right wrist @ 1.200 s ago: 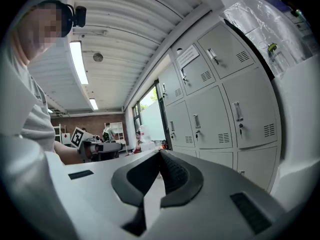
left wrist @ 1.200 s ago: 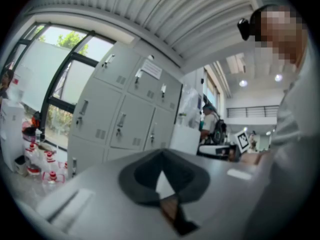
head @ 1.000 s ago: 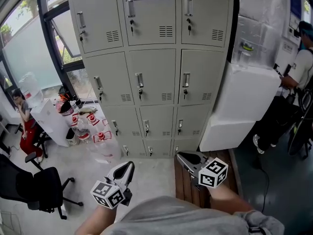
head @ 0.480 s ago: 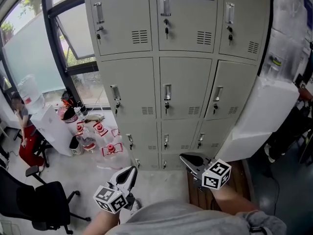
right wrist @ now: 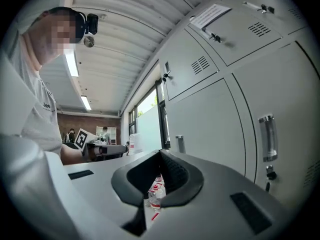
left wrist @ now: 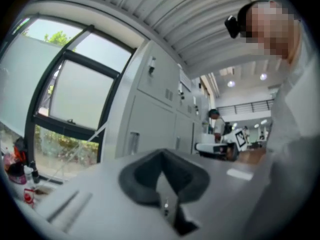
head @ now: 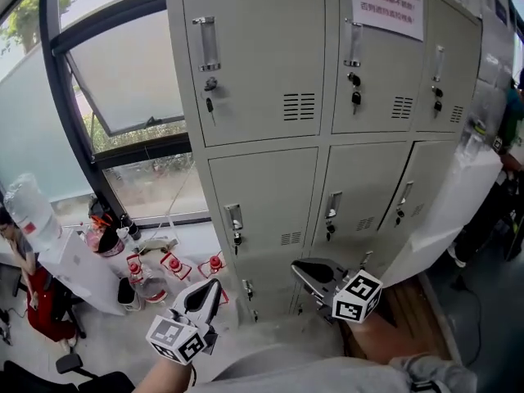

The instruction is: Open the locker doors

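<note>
Jaws of the left gripper (head: 210, 289) are pressed together with nothing between them; in the left gripper view its dark pads (left wrist: 137, 176) meet at the tip. The right gripper (head: 304, 268) is closed in the same way and holds nothing. Both point level toward the lockers (head: 270, 178), well apart from each other, and neither touches a door. Each carries a marker cube at its rear, the left one (head: 176, 338) low in the head view and the right one (head: 358, 295) a little higher.

The lockers are a grey bank that fills the upper middle of the head view, in three columns of doors. Every door in view is shut. Each has an upright metal handle (head: 207, 43), a lock with a key hanging in it (head: 210, 103) just below, and a small block of vents (head: 299, 106) beside that. A white paper notice (head: 387, 2) is stuck on the top middle door; its print is too small to read. In the right gripper view a door handle (right wrist: 266, 136) stands to the right of the closed jaws, with the door's grey face close by.

Left of the lockers is a window (head: 123, 80) with a dark frame. Below it, water bottles (head: 172, 266) with red caps stand on the floor, near a large water jug (head: 24, 207) on a white stand. A white wrapped box (head: 446, 211) leans against the lockers' right side. A seated person in red (head: 37, 297) shows at the left edge.
</note>
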